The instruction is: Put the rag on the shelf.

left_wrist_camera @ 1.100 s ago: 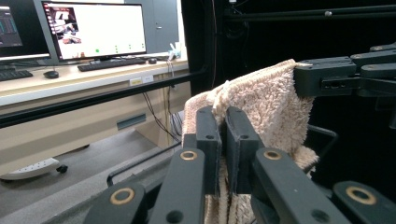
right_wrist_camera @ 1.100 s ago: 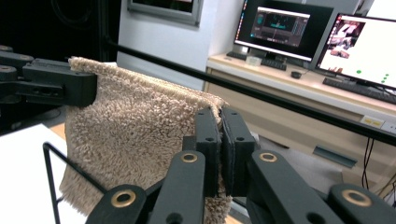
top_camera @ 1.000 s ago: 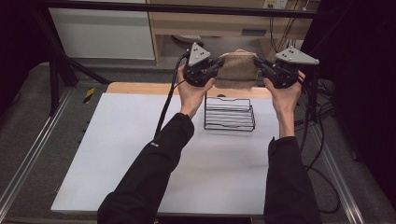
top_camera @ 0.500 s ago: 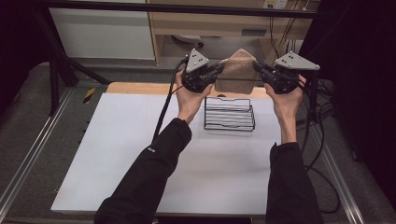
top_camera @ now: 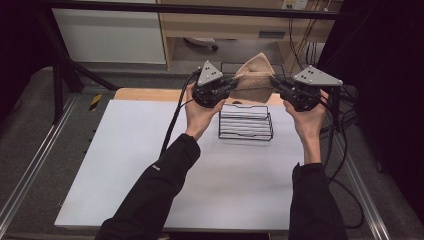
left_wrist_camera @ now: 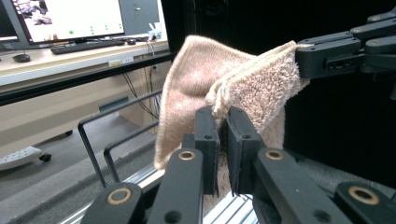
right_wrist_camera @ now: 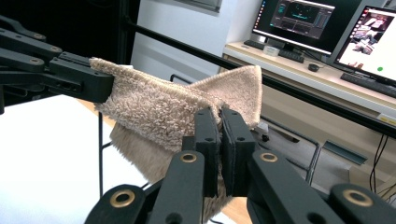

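Towel (top_camera: 254, 82), beige and folded, hangs stretched between left gripper (top_camera: 231, 85) and right gripper (top_camera: 274, 82), each clamped on a corner, above the wire rack (top_camera: 246, 123); next, probably, lowering it onto the rack evenly.

In the high view the beige towel (top_camera: 254, 82) hides the far rim of the black wire rack (top_camera: 246, 122), and the grey plates on the left gripper (top_camera: 231, 85) and right gripper (top_camera: 276, 84) cover most of the person's fingers. In the left gripper view the towel's lower part drops out of sight behind the black jaws, and the rack's wires are cut off there too. The text on the monitors in both gripper views is too small to read.
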`<state>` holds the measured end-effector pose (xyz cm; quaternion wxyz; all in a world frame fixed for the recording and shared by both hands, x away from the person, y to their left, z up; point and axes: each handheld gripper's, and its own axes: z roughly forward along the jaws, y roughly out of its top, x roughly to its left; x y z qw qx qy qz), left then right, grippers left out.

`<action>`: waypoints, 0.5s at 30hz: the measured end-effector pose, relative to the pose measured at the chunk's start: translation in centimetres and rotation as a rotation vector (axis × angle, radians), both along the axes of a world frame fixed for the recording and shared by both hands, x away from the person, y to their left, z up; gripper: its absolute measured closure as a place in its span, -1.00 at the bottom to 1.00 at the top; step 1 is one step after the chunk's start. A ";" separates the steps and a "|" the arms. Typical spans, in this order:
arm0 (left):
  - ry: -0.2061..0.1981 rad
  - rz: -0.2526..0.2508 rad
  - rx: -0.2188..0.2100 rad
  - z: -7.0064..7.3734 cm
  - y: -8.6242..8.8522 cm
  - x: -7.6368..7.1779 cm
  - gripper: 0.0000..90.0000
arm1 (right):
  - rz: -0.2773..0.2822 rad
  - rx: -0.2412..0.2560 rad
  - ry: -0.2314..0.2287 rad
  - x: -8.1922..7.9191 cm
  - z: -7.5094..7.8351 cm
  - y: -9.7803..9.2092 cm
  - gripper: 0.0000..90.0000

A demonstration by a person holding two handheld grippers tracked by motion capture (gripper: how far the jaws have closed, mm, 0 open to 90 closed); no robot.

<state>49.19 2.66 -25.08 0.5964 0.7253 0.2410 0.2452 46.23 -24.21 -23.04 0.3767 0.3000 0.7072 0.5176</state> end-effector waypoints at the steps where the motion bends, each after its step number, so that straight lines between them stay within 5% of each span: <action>1: -0.001 0.000 0.003 -0.1 0.0 -0.1 0.85 | 0.002 -0.001 0.001 -0.1 -0.1 0.0 0.92; 12: 0.036 0.002 0.071 -0.6 -0.2 -0.5 0.79 | 0.022 -0.005 0.019 -0.8 -1.7 -0.3 0.91; 15: 0.053 -0.010 0.062 -0.4 0.1 -0.5 0.67 | 0.020 -0.009 0.016 -0.8 -1.9 -0.3 0.91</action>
